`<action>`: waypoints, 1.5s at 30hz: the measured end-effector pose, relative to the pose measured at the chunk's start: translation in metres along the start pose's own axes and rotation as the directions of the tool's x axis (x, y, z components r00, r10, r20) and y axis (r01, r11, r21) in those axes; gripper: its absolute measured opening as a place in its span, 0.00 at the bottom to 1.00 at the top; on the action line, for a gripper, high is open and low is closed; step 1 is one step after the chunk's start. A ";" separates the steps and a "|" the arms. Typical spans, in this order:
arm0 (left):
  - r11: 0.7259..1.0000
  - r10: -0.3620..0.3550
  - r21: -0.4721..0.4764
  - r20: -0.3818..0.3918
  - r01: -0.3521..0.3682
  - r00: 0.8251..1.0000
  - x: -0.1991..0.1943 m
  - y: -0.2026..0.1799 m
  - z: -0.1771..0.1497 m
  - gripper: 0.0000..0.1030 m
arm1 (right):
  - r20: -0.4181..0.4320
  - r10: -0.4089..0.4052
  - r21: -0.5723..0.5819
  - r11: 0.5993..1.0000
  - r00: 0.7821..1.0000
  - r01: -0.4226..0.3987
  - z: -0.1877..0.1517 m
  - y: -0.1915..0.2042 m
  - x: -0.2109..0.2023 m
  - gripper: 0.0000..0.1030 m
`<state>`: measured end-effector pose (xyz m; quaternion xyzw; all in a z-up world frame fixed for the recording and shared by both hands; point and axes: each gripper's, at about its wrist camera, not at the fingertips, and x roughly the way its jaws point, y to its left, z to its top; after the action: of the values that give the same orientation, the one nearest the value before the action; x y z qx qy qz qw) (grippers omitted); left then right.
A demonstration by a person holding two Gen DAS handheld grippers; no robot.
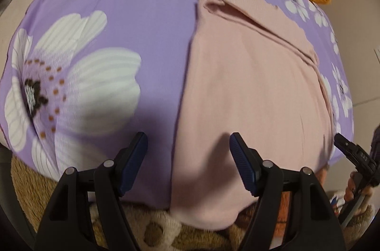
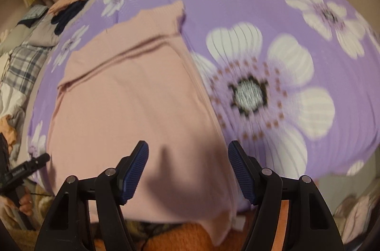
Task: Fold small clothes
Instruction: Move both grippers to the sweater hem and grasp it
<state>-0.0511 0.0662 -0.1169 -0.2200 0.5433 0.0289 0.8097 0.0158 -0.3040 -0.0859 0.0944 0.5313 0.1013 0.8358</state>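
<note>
Clearly both claws stand released, fingers spread wide with nothing pinched between them. The left claw (image 1: 188, 151) hangs over the near left edge of the pink garment (image 1: 249, 89): its left blue pad (image 1: 133, 163) sits above the purple flowered bedsheet (image 1: 142, 25), its right pad above the pink cloth, and the garment's straight left edge runs between them. Whether either pad touches the fabric cannot be told.

The right claw (image 2: 188, 160) hangs over the garment's (image 2: 133, 108) near right edge, left pad above pink cloth, right pad (image 2: 239, 170) above the sheet (image 2: 249, 1), with its shadow cast on the cloth between the fingers.

The garment lies flat on the sheet, folded into a long narrow shape with a crosswise fold toward its far end and a ribbed collar beyond that. Its near end droops over the sheet's edge. Each claw shows at the margin of the other's view, gripped by a hand (image 2: 25, 203).
</note>
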 end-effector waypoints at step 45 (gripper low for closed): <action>0.971 -0.237 0.057 0.121 0.231 0.964 -0.051 -0.024 0.025 0.05 | 0.113 0.208 -0.080 0.977 0.972 -0.199 0.023 0.010 -0.056 0.06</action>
<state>-0.0432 0.0643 -0.0556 -0.2633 0.4615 -0.0644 0.8447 0.0128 -0.3106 -0.0244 0.1257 0.4634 0.1986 0.8544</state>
